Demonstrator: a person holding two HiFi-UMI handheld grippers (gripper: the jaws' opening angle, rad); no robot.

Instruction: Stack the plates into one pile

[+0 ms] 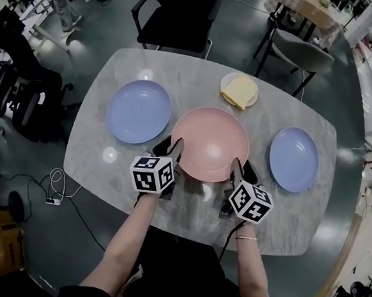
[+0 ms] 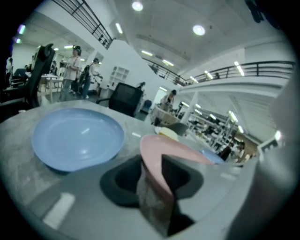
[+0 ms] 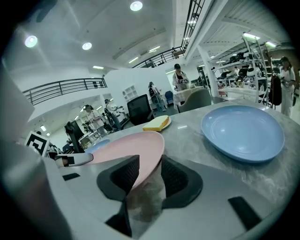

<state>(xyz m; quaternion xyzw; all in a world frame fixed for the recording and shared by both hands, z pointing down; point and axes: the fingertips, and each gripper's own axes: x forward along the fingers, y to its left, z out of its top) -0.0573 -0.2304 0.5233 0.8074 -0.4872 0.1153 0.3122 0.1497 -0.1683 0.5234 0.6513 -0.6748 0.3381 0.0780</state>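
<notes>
A pink plate lies in the middle of the grey marble table. A larger blue plate rests to its left and a smaller blue plate to its right. My left gripper is at the pink plate's near-left rim. In the left gripper view the pink rim fills the gap between the jaws, touching both. My right gripper is at the near-right rim, and the rim sits pinched between its jaws too. All three plates stand apart.
A small white plate with a yellow slice sits at the table's far side. Chairs stand beyond the far edge, and cables lie on the floor at the left. Bare table lies between the plates.
</notes>
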